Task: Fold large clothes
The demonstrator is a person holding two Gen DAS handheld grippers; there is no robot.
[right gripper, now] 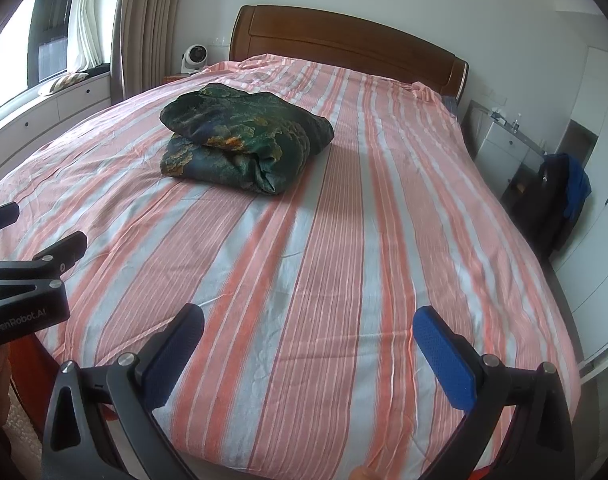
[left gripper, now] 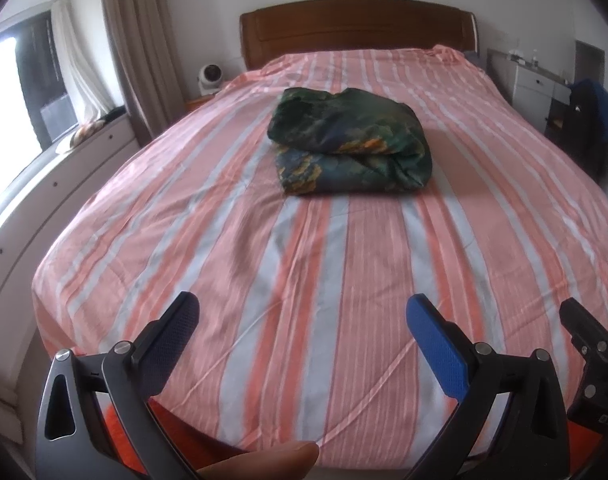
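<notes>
A dark green patterned garment (left gripper: 350,140) lies folded into a thick bundle on the middle of the bed (left gripper: 263,264), nearer the headboard. It also shows in the right wrist view (right gripper: 243,140), left of centre. My left gripper (left gripper: 301,308) is open and empty above the foot of the bed, far from the garment. My right gripper (right gripper: 308,316) is open and empty, also at the foot end. The left gripper shows at the left edge of the right wrist view (right gripper: 11,232), and part of the right gripper at the right edge of the left wrist view (left gripper: 584,332).
The bed has a pink and grey striped sheet (right gripper: 344,240) and a wooden headboard (right gripper: 344,44). A white fan (right gripper: 194,58) stands on a nightstand at the far left. White drawers (right gripper: 500,144) and a blue-draped chair (right gripper: 564,192) stand to the right. A window bench (left gripper: 63,168) runs along the left.
</notes>
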